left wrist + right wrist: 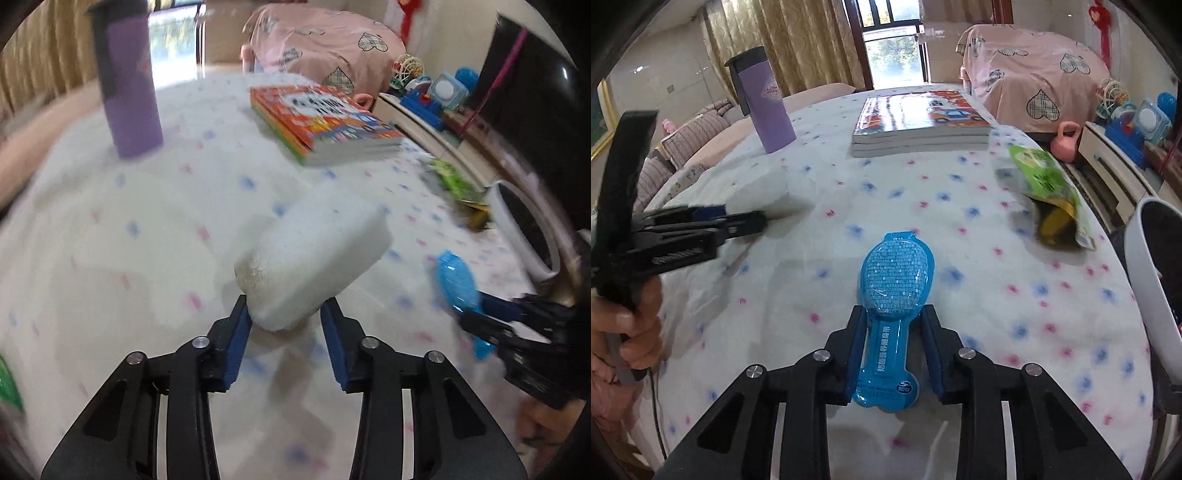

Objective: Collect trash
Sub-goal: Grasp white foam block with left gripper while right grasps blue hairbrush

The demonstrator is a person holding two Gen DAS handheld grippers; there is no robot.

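A: What has the left gripper (pixel 286 314) got?

B: A white foam block (pixel 314 254). Its near end sits between the blue pads, and both pads press on it, so the jaws are clamped on the block. The rest of it sticks out ahead of the fingers, over the cloth (pixel 129 229).

A: And the right gripper (pixel 892 347)?

B: A blue packet (pixel 892 295) lies flat on the cloth between its fingers, narrow end towards the camera. The left pad touches the narrow part; the right pad looks just off it. I cannot tell whether it is truly pinched.

A: Other trash?

B: A green wrapper (pixel 1047 192) ahead and to the right of the right gripper. Further right, at the cloth's edge, a white bin (pixel 1156 295).

A: Beyond that?

B: Books (pixel 919 125) straight ahead, a purple mug (pixel 764 103) ahead-left.
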